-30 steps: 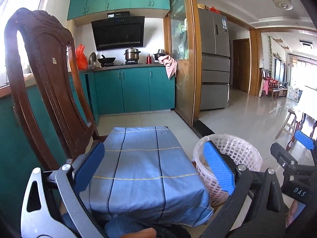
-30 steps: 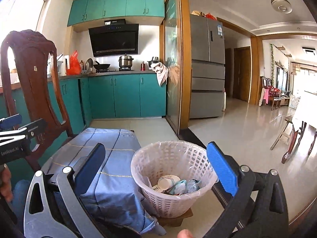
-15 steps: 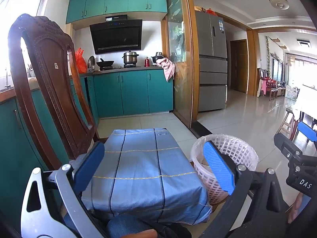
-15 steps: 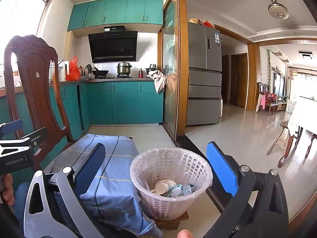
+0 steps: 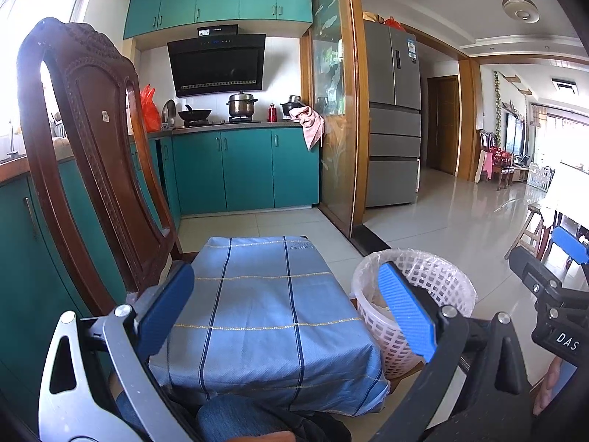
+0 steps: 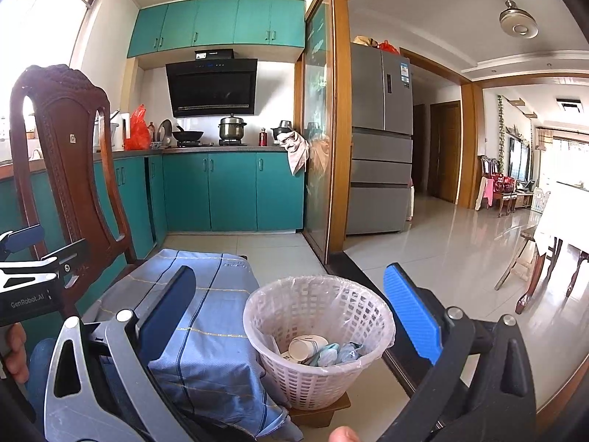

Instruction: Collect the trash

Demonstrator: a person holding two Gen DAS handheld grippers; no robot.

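Note:
A white plastic mesh trash basket (image 6: 318,335) lined with a clear bag stands on a low wooden block right of a small table under a blue striped cloth (image 5: 265,313). Inside the basket lie a paper cup (image 6: 305,346) and crumpled wrappers (image 6: 338,353). My right gripper (image 6: 291,313) is open, held above and in front of the basket, nothing between its fingers. My left gripper (image 5: 287,305) is open over the cloth-covered table, empty too; the basket (image 5: 412,302) shows partly behind its right finger. No trash lies on the cloth.
A carved dark wooden chair (image 5: 92,154) stands left of the table. Teal kitchen cabinets (image 5: 243,169) and a stove with pots line the back wall. A glass sliding door (image 5: 331,110) and a grey fridge (image 5: 394,114) are right of them. Glossy tiled floor (image 6: 441,250) stretches right toward a dining table.
Both grippers have risen and tilted up a little, so the table and basket sit lower in view. Both stay open and empty.

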